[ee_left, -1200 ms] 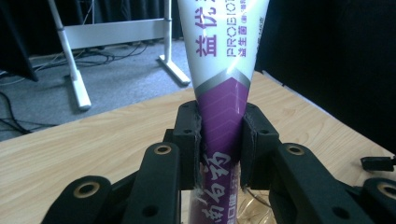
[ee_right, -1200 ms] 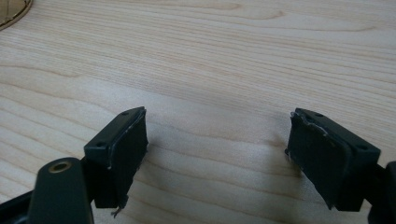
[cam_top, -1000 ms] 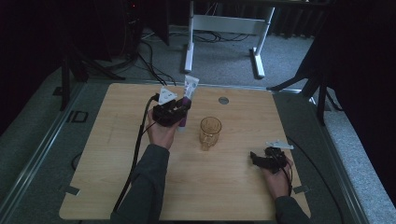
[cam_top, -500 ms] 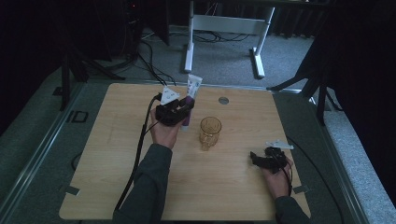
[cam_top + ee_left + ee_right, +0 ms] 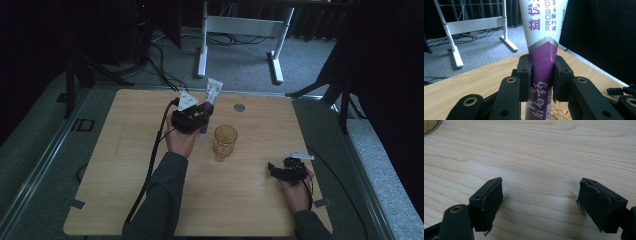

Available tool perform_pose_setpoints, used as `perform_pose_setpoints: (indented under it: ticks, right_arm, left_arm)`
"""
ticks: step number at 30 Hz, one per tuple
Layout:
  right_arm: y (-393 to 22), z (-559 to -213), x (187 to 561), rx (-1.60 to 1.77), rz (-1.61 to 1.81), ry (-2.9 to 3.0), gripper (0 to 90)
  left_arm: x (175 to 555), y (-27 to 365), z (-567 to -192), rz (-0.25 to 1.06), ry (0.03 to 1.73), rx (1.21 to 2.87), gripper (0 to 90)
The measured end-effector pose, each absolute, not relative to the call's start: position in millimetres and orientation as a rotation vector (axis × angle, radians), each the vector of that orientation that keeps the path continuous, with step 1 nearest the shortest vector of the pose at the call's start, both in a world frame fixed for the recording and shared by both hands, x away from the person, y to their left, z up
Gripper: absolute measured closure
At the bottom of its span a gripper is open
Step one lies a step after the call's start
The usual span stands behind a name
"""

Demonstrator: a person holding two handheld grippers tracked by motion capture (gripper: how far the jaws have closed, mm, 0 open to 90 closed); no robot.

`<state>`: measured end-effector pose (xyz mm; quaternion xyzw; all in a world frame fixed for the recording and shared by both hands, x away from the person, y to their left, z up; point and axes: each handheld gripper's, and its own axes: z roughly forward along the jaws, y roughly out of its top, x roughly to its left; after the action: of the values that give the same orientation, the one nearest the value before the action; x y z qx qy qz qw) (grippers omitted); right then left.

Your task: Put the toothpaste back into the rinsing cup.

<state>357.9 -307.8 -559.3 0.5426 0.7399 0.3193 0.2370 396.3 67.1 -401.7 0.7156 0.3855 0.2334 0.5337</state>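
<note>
table (image 5: pixel 125 165): pale wood, under me | disc (image 5: pixel 239 107): small, grey, near table's far edge | frame (image 5: pixel 245 25): white, on carpet (image 5: pixel 310 65) beyond table | cables (image 5: pixel 162 75): black, left of frame

Purple-and-white toothpaste tube (image 5: pixel 541 50) with a grey chevron band and purple lettering. Amber, patterned glass (image 5: pixel 225 142). Pale wood-grain desk (image 5: pixel 125 165). Black left tool (image 5: pixel 541 75), black right tool (image 5: pixel 539 200). Grey carpet (image 5: pixel 30 150), white stand (image 5: pixel 240 30).
</note>
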Motion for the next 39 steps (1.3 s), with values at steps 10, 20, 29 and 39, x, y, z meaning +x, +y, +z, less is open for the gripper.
perform_pose_setpoints:
  ticks: [10, 20, 29, 39]
  right_arm:
    - [-308, -559, 358, 1.487, 0.875, 2.028, 19.8]
    - [-308, -559, 358, 1.488, 0.875, 2.028, 19.7]
    - [-308, -559, 358, 1.487, 0.875, 2.028, 19.7]
    - [-308, -559, 358, 1.487, 0.875, 2.028, 19.7]
  left_arm:
    - [398, 63, -404, 0.550, 0.908, 1.687, 71.3]
    - [400, 58, -406, 0.545, 0.898, 1.682, 71.3]
    - [401, 52, -408, 0.537, 0.891, 1.683, 71.3]
    - [400, 45, -411, 0.527, 0.879, 1.677, 71.3]
